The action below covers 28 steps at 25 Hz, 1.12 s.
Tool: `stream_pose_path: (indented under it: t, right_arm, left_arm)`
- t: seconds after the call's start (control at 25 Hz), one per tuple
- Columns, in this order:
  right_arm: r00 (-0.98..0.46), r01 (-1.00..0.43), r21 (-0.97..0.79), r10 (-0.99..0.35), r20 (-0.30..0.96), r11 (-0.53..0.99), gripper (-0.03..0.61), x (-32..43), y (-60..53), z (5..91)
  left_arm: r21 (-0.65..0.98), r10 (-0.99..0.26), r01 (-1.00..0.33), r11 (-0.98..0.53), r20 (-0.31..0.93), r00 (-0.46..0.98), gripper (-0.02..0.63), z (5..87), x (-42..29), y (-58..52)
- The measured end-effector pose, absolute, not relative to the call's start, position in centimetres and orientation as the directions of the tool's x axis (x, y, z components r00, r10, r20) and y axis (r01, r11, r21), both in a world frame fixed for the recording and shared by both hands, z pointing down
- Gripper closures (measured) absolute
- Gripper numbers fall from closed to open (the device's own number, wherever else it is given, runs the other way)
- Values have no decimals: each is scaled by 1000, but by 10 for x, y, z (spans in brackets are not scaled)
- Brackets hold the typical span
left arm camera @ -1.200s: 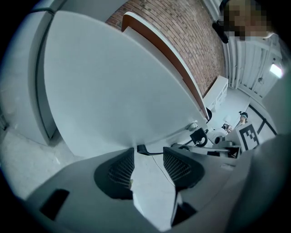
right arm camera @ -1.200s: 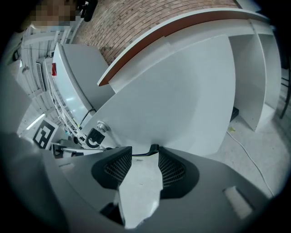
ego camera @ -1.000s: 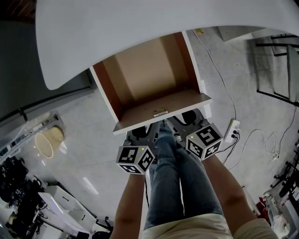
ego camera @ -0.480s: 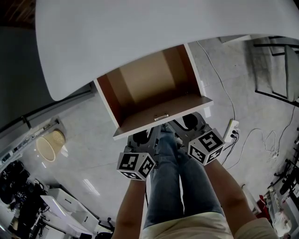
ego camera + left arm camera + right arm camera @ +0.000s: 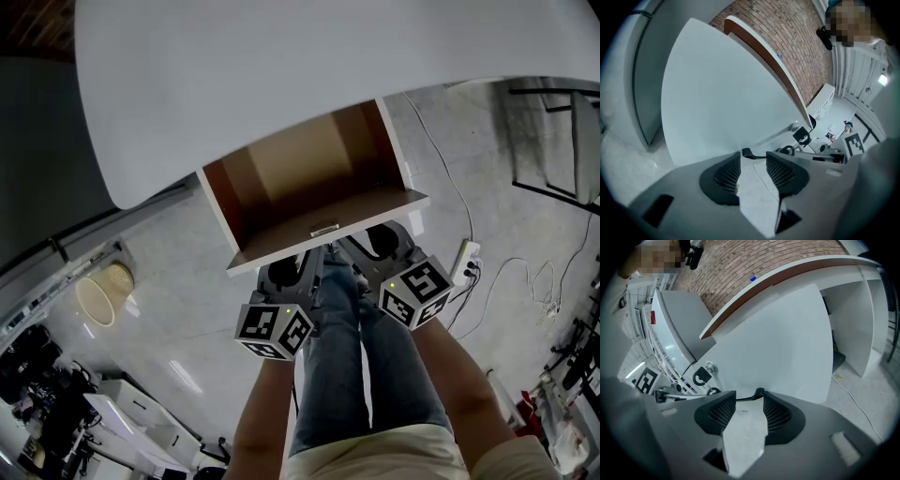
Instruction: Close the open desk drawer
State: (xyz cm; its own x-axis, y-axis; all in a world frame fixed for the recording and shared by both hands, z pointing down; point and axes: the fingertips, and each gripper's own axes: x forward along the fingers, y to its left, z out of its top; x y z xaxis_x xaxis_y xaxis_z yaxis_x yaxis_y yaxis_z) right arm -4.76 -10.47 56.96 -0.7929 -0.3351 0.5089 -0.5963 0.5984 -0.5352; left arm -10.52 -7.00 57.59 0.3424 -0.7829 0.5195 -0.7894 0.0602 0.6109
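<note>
Drawer [image 5: 366,214] has slid further under the desk [image 5: 281,75], but roughly half is still out. Your left gripper [image 5: 753,157] has just been narrowing and your right gripper [image 5: 749,397] is wider. Both are empty, tips near the front panel. Push unevenly and it could skew and jam.

Curved white table top [image 5: 281,75]: smooth, matt, laminate look; open desk drawer [image 5: 292,161]: brown wood-grain inside, smooth plain white front; small lock plate [image 5: 324,228] on its front edge: bright metal; pale grey floor [image 5: 187,309]: speckled, faintly glossy; red-brown brick wall [image 5: 787,28]: rough; round tan basket [image 5: 101,291]: woven; blue trousers [image 5: 361,375]: denim cloth.
</note>
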Motion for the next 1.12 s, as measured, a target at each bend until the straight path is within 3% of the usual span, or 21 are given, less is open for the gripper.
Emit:
stream_pose_path:
  t: [1.12]
  right_arm:
    - [-789, -607, -512, -383, 481, 608, 388, -88, -178, 563]
  left_arm:
    - [592, -806, -805, 35, 492, 327, 456, 568, -144, -145]
